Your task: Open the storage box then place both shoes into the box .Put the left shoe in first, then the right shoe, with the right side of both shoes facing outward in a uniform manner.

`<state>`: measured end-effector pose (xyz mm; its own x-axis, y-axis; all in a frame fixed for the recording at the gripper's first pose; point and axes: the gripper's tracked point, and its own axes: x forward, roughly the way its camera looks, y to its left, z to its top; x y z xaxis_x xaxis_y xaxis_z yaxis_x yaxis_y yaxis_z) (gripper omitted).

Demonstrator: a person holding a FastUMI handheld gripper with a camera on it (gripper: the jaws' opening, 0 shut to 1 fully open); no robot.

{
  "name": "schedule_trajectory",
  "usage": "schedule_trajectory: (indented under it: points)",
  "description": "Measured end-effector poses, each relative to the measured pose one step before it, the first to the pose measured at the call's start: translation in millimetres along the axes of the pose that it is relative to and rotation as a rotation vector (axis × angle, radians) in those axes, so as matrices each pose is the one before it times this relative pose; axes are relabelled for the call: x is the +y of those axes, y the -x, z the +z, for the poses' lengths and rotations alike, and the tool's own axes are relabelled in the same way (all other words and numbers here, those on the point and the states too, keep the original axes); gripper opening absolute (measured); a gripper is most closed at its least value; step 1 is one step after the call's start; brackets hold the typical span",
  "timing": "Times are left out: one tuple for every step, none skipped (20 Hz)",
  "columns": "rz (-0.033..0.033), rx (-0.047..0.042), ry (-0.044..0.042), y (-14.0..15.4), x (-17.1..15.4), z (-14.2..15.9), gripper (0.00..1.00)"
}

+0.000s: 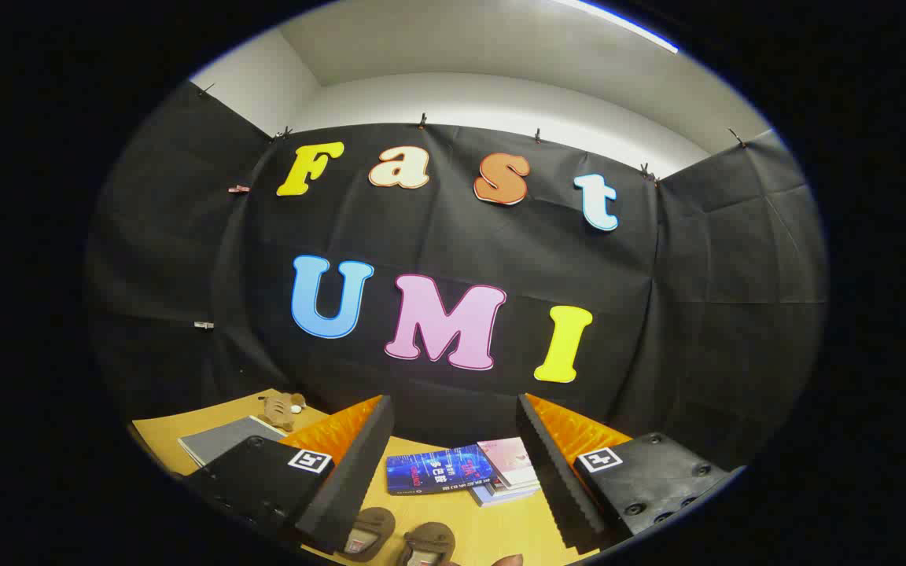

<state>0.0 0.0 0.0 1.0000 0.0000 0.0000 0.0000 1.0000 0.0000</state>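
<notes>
My gripper [453,417] is held high above a wooden table [500,527] with its fingers wide apart and nothing between them. Below the gap, close to the left finger, lie two brown shoes side by side: one [368,533] further left and one [426,544] to its right. Only their upper parts show. A small bit of a hand [508,560] shows just right of the shoes. No storage box can be made out.
Beyond the shoes a blue book [439,469] and a stack of pinkish books [510,469] lie between the fingers. Left of the left finger are a grey notebook [225,439] and a small brown plush toy [283,409]. The black booth wall stands behind the table.
</notes>
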Motion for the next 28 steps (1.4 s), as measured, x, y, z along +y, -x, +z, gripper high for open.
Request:
schedule_trajectory:
  points:
    - [-0.00473, 0.00500, 0.00142, 0.27, -2.59, -1.11, 0.97]
    - [-0.00417, 0.00171, 0.00335, -0.14, -0.97, -0.66, 0.97]
    - [-0.00189, -0.00147, 0.00282, -0.13, -1.02, -0.56, 0.97]
    - [0.00026, -0.00170, 0.00215, -0.14, 0.47, 0.85, 0.97]
    - [-0.00199, -0.00098, 0.00274, 0.00, -1.13, 0.17, 0.97]
    - [-0.00004, -0.00081, 0.00165, -0.29, -0.27, 0.40, 0.97]
    - [0.00085, -0.00035, 0.00076, 0.68, 1.20, -0.92, 0.97]
    - [0.00259, 0.00112, -0.00105, 0.01, 0.82, -0.79, 0.97]
    - [0.00154, 0.00081, -0.00055, 0.42, 1.11, 0.09, 0.97]
    - [0.00134, 0.00142, 0.00088, 0.43, 0.61, -1.59, 0.97]
    - [0.00170, 0.00362, 0.00106, -0.30, 1.24, -0.85, 0.97]
    - [0.00319, 0.00275, 0.00133, 0.91, 1.58, -1.50, 0.97]
    - [0.00144, 0.00048, 0.00012, 0.01, 0.60, -0.57, 0.97]
    - [0.00356, -0.00005, -0.00002, -0.95, 1.86, 0.89, 0.97]
    - [0.00269, -0.00321, 0.00101, 0.23, 1.11, 1.46, 0.97]
    - [0.00052, -0.00283, 0.00328, -0.72, 0.70, 1.34, 0.97]
    - [0.00348, -0.00127, 0.00150, 0.22, 0.30, -0.81, 0.97]
    - [0.00339, 0.00028, -0.00275, -0.23, 1.00, -0.92, 0.97]
    - [0.00408, 0.00230, -0.00585, -0.22, 2.33, -0.15, 0.97]
    - [0.00489, 0.00390, -0.00697, -0.02, 0.94, -1.57, 0.97]
    - [0.00395, 0.00444, -0.00586, -0.44, 1.01, -1.62, 0.97]
    - [0.00533, 0.00367, -0.00293, 0.25, 1.58, -0.33, 0.97]
    - [0.00512, 0.00014, 0.00017, -0.83, 0.82, 0.15, 0.97]
    - [0.00871, 0.00100, 0.00243, -1.07, 1.57, 0.08, 0.97]
    - [0.01460, -0.00057, 0.00310, -0.50, 3.40, -0.13, 0.97]
    - [0.02204, 0.00295, 0.00025, -2.07, 5.06, 0.74, 0.97]
    - [0.03194, 0.00706, -0.00490, -1.99, 7.45, -1.11, 0.97]
    - [0.04152, 0.01155, -0.01687, -3.21, 9.16, -1.26, 0.97]
